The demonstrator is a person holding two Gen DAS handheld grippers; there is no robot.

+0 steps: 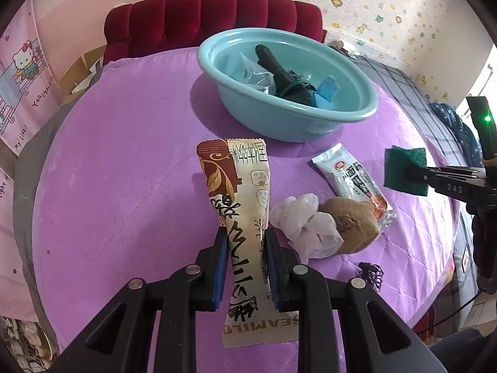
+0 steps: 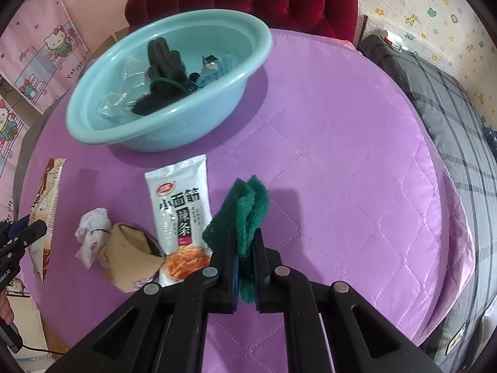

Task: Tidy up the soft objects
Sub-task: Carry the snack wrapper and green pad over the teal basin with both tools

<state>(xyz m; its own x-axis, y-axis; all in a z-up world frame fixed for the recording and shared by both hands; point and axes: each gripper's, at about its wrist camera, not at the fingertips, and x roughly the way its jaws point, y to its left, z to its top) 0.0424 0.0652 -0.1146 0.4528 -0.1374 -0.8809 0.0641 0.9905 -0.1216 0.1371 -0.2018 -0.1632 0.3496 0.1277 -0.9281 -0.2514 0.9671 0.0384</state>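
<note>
My left gripper (image 1: pixel 243 236) is shut on a long cream-and-brown snack packet (image 1: pixel 240 205), held off the purple quilt. My right gripper (image 2: pixel 245 242) is shut on a folded green scouring pad (image 2: pixel 245 211), also lifted; the pad (image 1: pixel 405 171) shows at the right of the left wrist view. A light blue basin (image 1: pixel 289 115) (image 2: pixel 155 124) stands at the back with a dark glove (image 2: pixel 164 71), clear plastic and blue bits inside. On the quilt lie a white snack packet (image 2: pixel 180 208) (image 1: pixel 351 177), a crumpled white tissue (image 1: pixel 301 223) (image 2: pixel 91 233) and a tan pouch (image 1: pixel 354 227) (image 2: pixel 130 255).
The purple quilt (image 2: pixel 341 171) covers a round bed with a red tufted headboard (image 1: pixel 214 15). A grey checked blanket (image 2: pixel 450 124) lies along the right side. A small black hair tie (image 1: pixel 371 272) rests near the tan pouch. Cardboard boxes (image 1: pixel 80 71) sit at the far left.
</note>
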